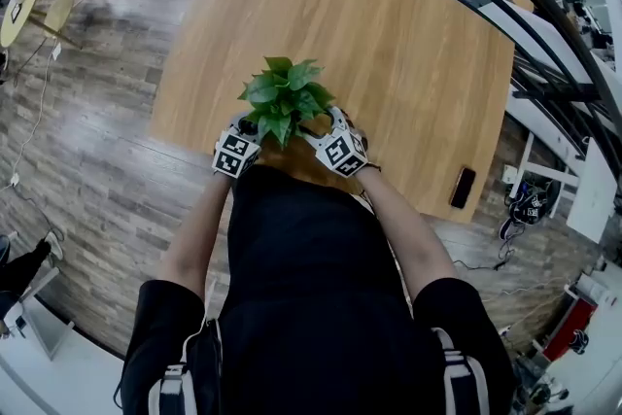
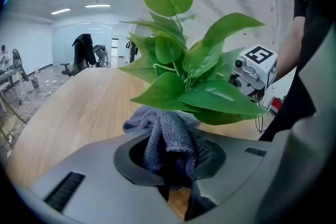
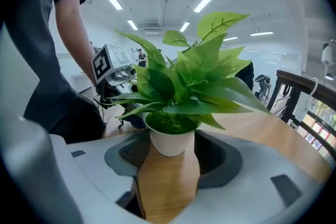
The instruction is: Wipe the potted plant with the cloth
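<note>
So far: the wiping looks just under way, as I judge it. The cloth is at the plant, but nothing shows which leaves are done.
Head view, plant: the green leafy potted plant stands at the near edge of the light wooden table.
Head view, pose: the left gripper is just left of the plant and the right gripper just right of it. Both forearms are drawn in.
Left gripper view, tool: the jaws are clamped on a bunched grey knitted cloth. It sits just under the plant's lowest leaves; contact is unclear.
Right gripper view, tool: the jaws flank the plant's small white pot, and the pads seem to press its sides to steady it.
Left: probably most leaves.
</note>
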The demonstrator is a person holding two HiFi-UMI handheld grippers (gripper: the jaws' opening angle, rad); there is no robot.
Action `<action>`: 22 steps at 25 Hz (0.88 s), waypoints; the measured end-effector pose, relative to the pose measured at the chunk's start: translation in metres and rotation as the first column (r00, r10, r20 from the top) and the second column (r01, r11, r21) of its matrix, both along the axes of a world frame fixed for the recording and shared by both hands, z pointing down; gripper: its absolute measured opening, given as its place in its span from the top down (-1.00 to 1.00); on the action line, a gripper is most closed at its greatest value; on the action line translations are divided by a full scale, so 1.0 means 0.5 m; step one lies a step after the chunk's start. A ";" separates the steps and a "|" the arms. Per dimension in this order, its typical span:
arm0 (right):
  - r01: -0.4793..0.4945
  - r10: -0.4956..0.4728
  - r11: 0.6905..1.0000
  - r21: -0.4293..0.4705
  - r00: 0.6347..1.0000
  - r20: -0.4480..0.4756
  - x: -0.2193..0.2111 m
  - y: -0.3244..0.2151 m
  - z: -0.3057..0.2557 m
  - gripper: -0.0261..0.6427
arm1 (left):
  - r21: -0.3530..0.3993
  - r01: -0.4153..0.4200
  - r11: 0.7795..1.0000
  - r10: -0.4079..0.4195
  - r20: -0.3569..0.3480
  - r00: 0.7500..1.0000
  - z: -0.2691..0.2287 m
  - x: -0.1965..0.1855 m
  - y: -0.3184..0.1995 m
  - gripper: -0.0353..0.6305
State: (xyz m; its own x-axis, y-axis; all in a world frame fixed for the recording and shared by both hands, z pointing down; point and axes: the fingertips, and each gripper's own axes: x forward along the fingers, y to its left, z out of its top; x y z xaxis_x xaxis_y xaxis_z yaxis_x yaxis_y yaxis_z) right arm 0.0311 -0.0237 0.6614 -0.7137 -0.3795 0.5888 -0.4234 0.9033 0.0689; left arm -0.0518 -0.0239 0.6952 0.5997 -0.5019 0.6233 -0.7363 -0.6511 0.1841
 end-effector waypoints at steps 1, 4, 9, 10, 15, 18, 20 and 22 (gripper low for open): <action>-0.001 0.001 1.000 0.000 1.000 0.000 -0.001 0.000 0.001 0.18 | 0.002 -0.011 1.000 0.011 0.003 1.000 -0.003 0.002 0.005 0.55; 0.003 -0.003 1.000 0.003 1.000 -0.004 -0.002 0.000 0.002 0.18 | -0.001 -0.048 0.999 0.048 0.008 0.999 -0.001 0.008 0.027 0.55; -0.003 0.003 1.000 0.009 1.000 -0.002 -0.002 0.001 0.003 0.18 | -0.007 -0.063 0.998 0.063 -0.009 0.998 -0.002 0.020 0.050 0.55; -0.004 0.004 1.000 0.010 1.000 -0.002 -0.002 0.001 0.003 0.18 | -0.007 -0.059 0.998 0.059 -0.010 0.998 -0.002 0.019 0.051 0.55; -0.009 0.009 1.000 -0.001 1.000 0.006 0.000 0.019 -0.001 0.18 | -0.005 -0.030 1.000 0.030 -0.006 1.000 0.000 0.012 0.035 0.55; -0.012 0.012 1.000 -0.020 1.000 0.026 -0.008 0.049 -0.002 0.18 | 0.009 -0.017 1.000 0.017 0.017 1.000 0.002 -0.001 0.031 0.55; 0.011 -0.009 0.999 -0.031 0.999 0.035 -0.012 0.066 -0.004 0.18 | 0.019 -0.016 1.000 0.015 0.037 0.999 0.004 -0.007 0.029 0.55; 0.054 -0.052 0.998 -0.042 0.998 0.043 -0.014 0.083 -0.006 0.18 | 0.019 0.009 1.000 -0.009 0.031 0.999 0.004 -0.013 0.023 0.55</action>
State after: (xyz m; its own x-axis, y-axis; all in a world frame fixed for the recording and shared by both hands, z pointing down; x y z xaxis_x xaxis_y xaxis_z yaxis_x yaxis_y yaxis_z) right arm 0.0240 0.0177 0.6586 -0.7565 -0.3154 0.5729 -0.3763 0.9264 0.0131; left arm -0.0582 -0.0126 0.6975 0.5757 -0.5190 0.6318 -0.7474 -0.6474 0.1492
